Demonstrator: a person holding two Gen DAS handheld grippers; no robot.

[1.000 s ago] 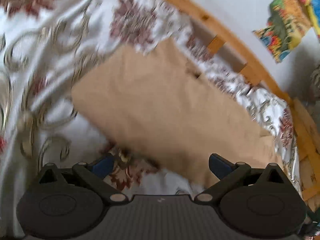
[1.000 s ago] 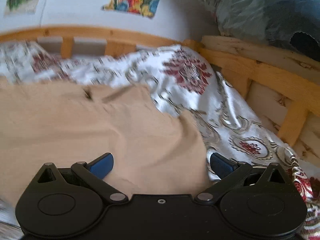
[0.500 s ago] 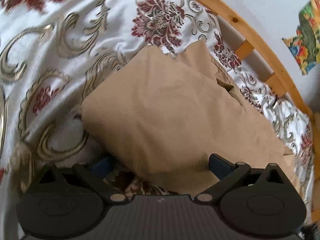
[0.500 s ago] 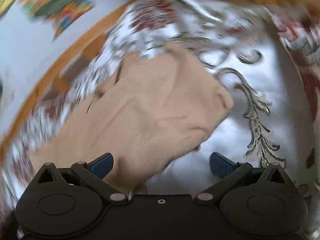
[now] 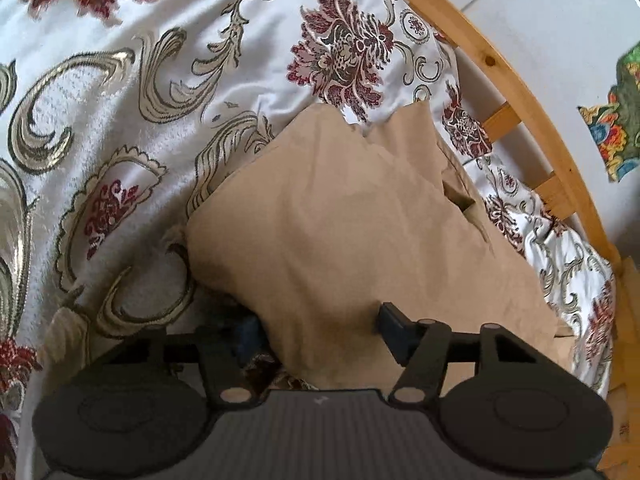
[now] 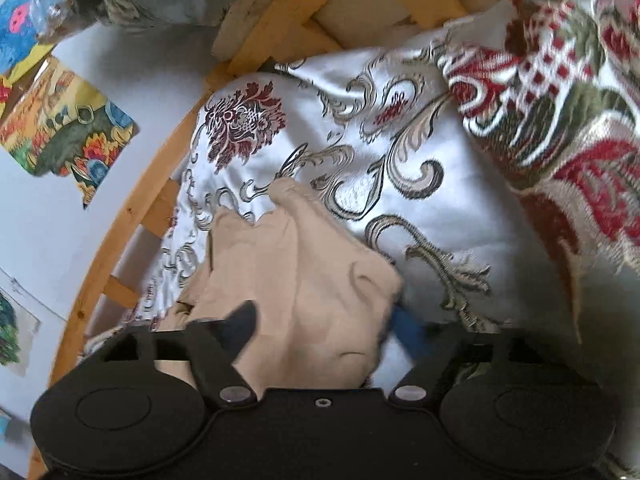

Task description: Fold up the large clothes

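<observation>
A tan garment (image 5: 352, 240), already folded into a thick pad, lies on a patterned bedspread (image 5: 132, 128) with a wooden bed rail (image 5: 516, 80) beyond it at about two o'clock in the left wrist view. The near edge of the garment is straddled by the left gripper (image 5: 316, 326), whose jaws have just been closing; the fabric sits between them, one finger tucked under the fold at nine o'clock and the other resting on top at three o'clock, but a firm pinch cannot be confirmed, so they are judged not yet clamped. The opposite end of the same garment (image 6: 304, 280) is straddled by the right gripper (image 6: 324, 328), its jaws likewise closing around a bunched corner, with cloth between them and contact uncertain. Several failures can be foreseen. Only the top layer may be caught, so that the fold would peel open when lifted. The slippery bedspread may be pinched together with the garment by the lower finger and dragged up. If the two ends are gripped unevenly, the next fold would be skewed and the loose flaps at twelve o'clock would splay. A patterned cushion (image 6: 560, 100) lies near at two o'clock in the right wrist view and could be brushed by a wide swing. No containers are seen in either view, so nothing can be said of contents.
</observation>
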